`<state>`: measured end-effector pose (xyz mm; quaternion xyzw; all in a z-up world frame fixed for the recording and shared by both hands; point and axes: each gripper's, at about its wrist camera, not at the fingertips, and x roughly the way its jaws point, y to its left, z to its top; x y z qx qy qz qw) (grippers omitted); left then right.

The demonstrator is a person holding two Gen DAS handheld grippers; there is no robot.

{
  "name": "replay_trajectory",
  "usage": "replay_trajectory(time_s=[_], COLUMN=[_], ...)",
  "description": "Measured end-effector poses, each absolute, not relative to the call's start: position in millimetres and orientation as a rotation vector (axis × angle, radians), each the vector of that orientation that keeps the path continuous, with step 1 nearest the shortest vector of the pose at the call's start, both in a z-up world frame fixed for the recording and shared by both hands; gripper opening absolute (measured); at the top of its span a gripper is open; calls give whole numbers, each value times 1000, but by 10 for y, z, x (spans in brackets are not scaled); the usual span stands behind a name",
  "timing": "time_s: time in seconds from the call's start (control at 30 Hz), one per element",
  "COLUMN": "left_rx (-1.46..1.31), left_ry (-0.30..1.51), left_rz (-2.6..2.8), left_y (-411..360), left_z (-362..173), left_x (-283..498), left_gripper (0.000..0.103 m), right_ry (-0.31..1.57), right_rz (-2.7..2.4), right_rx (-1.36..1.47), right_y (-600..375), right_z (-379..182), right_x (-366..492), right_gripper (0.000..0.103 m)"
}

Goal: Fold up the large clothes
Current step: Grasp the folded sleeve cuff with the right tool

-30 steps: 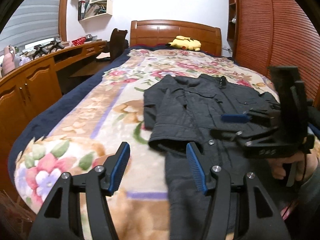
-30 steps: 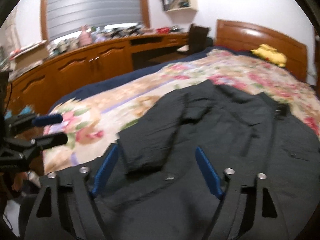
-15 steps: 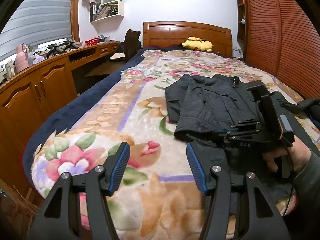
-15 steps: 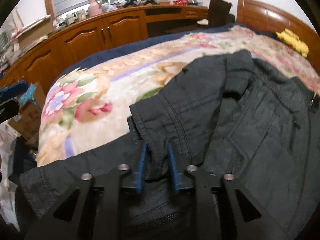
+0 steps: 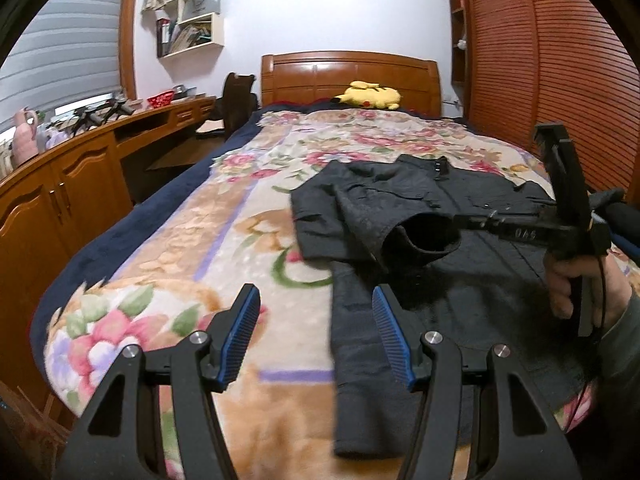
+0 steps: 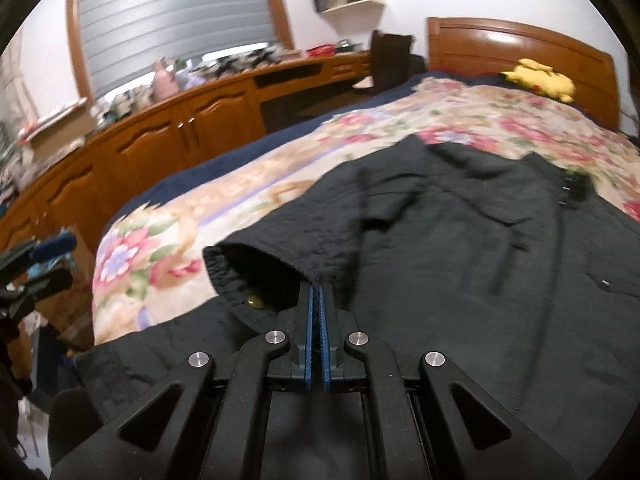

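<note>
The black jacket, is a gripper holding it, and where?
Yes. The right gripper is shut on the dark quilted jacket's sleeve cuff, at its edge. The left gripper is open, holding nothing.

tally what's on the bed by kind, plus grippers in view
Dark jacket: 1, cuff pinched in the right gripper
Yellow plush toy: 1, by the headboard
Floral blanket: 1
Grippers: 2, the left gripper with jaws apart, holding nothing
Total: 5
</note>
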<state>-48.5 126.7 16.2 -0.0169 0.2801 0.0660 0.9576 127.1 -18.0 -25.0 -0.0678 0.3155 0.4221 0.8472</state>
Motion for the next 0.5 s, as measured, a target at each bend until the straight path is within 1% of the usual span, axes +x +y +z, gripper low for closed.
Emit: replay_trajectory(time_s=[0.27, 0.47, 0.5], left_rx=[-18, -19, -20], left_ry=[575, 573, 573], left_rz=[60, 41, 45], left_y=[860, 736, 736], left_z=[128, 153, 151], left_x=[-180, -155, -166], left_gripper=[58, 58, 58], right_ry=[618, 631, 629], right_rz=[761, 777, 792], right_rx=[-59, -80, -86], right_y=[-964, -956, -883], right_z=[-35, -102, -110], right_x=[1389, 1347, 1320], right_gripper=[0, 0, 9])
